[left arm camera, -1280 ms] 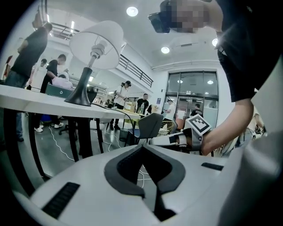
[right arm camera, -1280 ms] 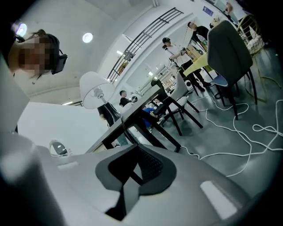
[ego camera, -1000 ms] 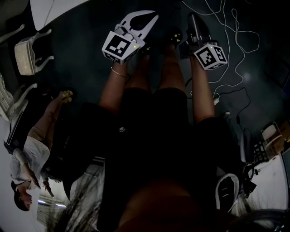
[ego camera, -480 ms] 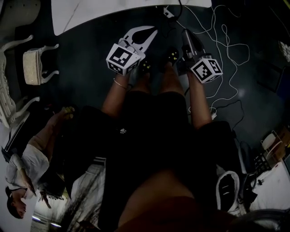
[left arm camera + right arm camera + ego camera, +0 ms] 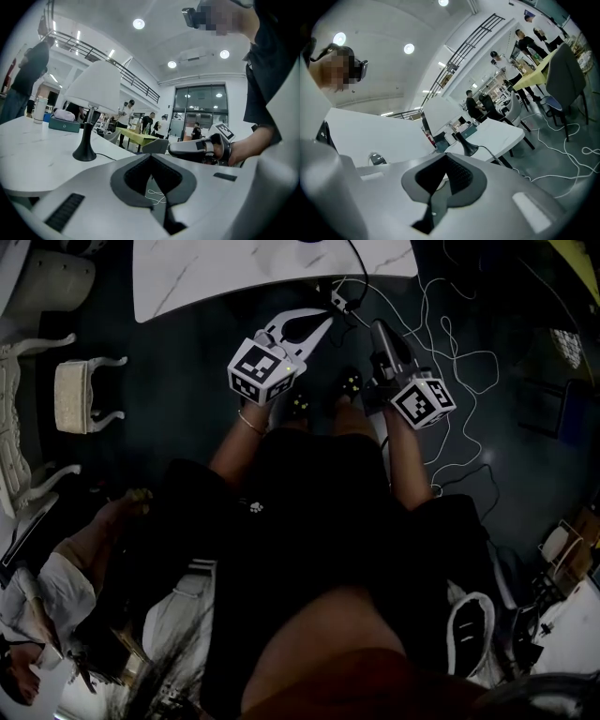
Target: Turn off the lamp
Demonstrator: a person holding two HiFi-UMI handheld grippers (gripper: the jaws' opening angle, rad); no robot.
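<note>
L gripper (image 5: 328, 321) & R gripper (image 5: 378, 328) nearer table (image 5: 216, 279) edge vs before; both closed, empty; lamp (image 5: 95, 85) well apart.

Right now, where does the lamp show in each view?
Head view: not clearly in it; only the white table at the top edge.
Left gripper view: lamp left of centre, upright on the white table.
Right gripper view: lamp at centre, just above the jaws.
Shared landmark: the white table.

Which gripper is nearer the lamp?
Left gripper: its view shows the lamp close by on its left, with the right gripper off to its right.
</note>
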